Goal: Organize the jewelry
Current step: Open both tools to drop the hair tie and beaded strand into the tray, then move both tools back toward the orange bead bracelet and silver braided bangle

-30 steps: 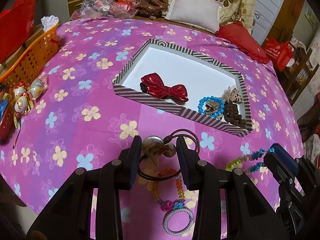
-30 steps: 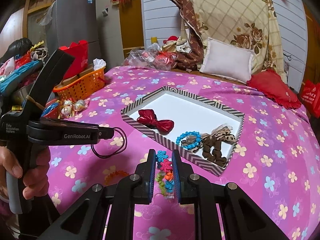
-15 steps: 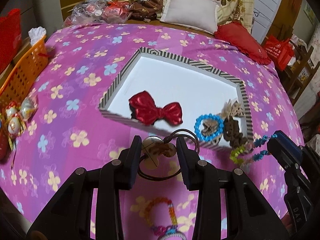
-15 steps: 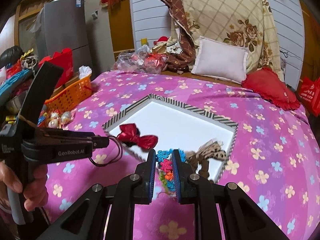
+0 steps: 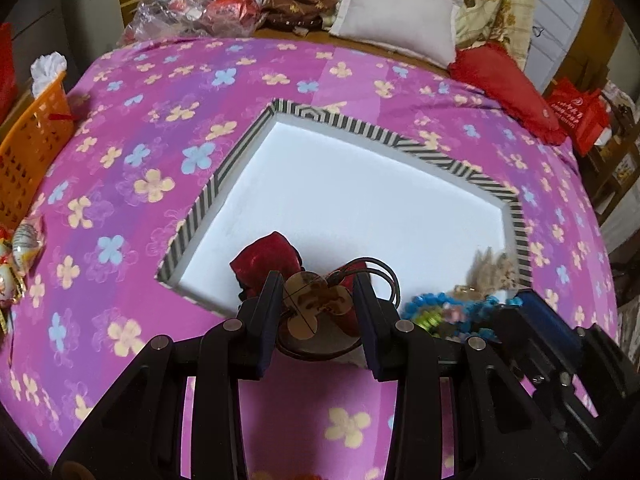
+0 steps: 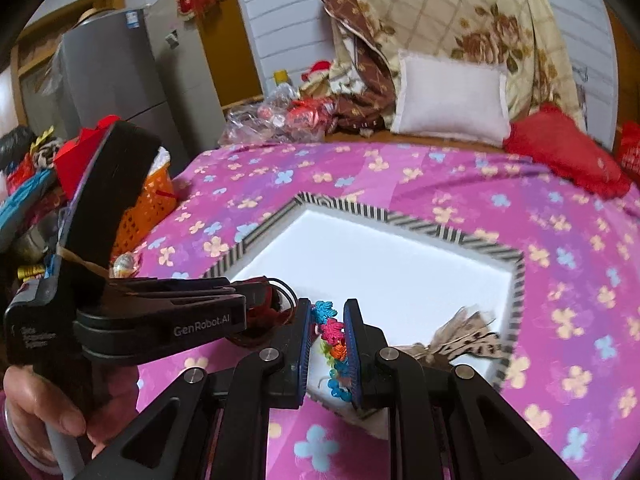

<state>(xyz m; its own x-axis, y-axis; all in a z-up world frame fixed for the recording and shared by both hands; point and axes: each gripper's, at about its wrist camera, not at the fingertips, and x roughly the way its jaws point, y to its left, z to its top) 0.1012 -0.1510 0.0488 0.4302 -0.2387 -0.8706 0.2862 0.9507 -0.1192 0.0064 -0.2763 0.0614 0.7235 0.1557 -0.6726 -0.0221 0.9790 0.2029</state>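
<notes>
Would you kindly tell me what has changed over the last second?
Both grippers carried their loads forward over the striped tray: the left gripper the brown hair tie, the right gripper the colourful flower string. Both grips, the red bow unchanged.

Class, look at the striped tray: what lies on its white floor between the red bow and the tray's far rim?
Nothing: in the left wrist view the white floor is bare from the red bow to the far rim of the striped tray.

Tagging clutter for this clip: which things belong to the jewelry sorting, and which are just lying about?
Job: striped tray; hair tie with shell charm in left hand-held gripper; flower bracelet in right hand-held gripper; red bow.

Lying about: orange basket; white pillow; red cushion.
</notes>
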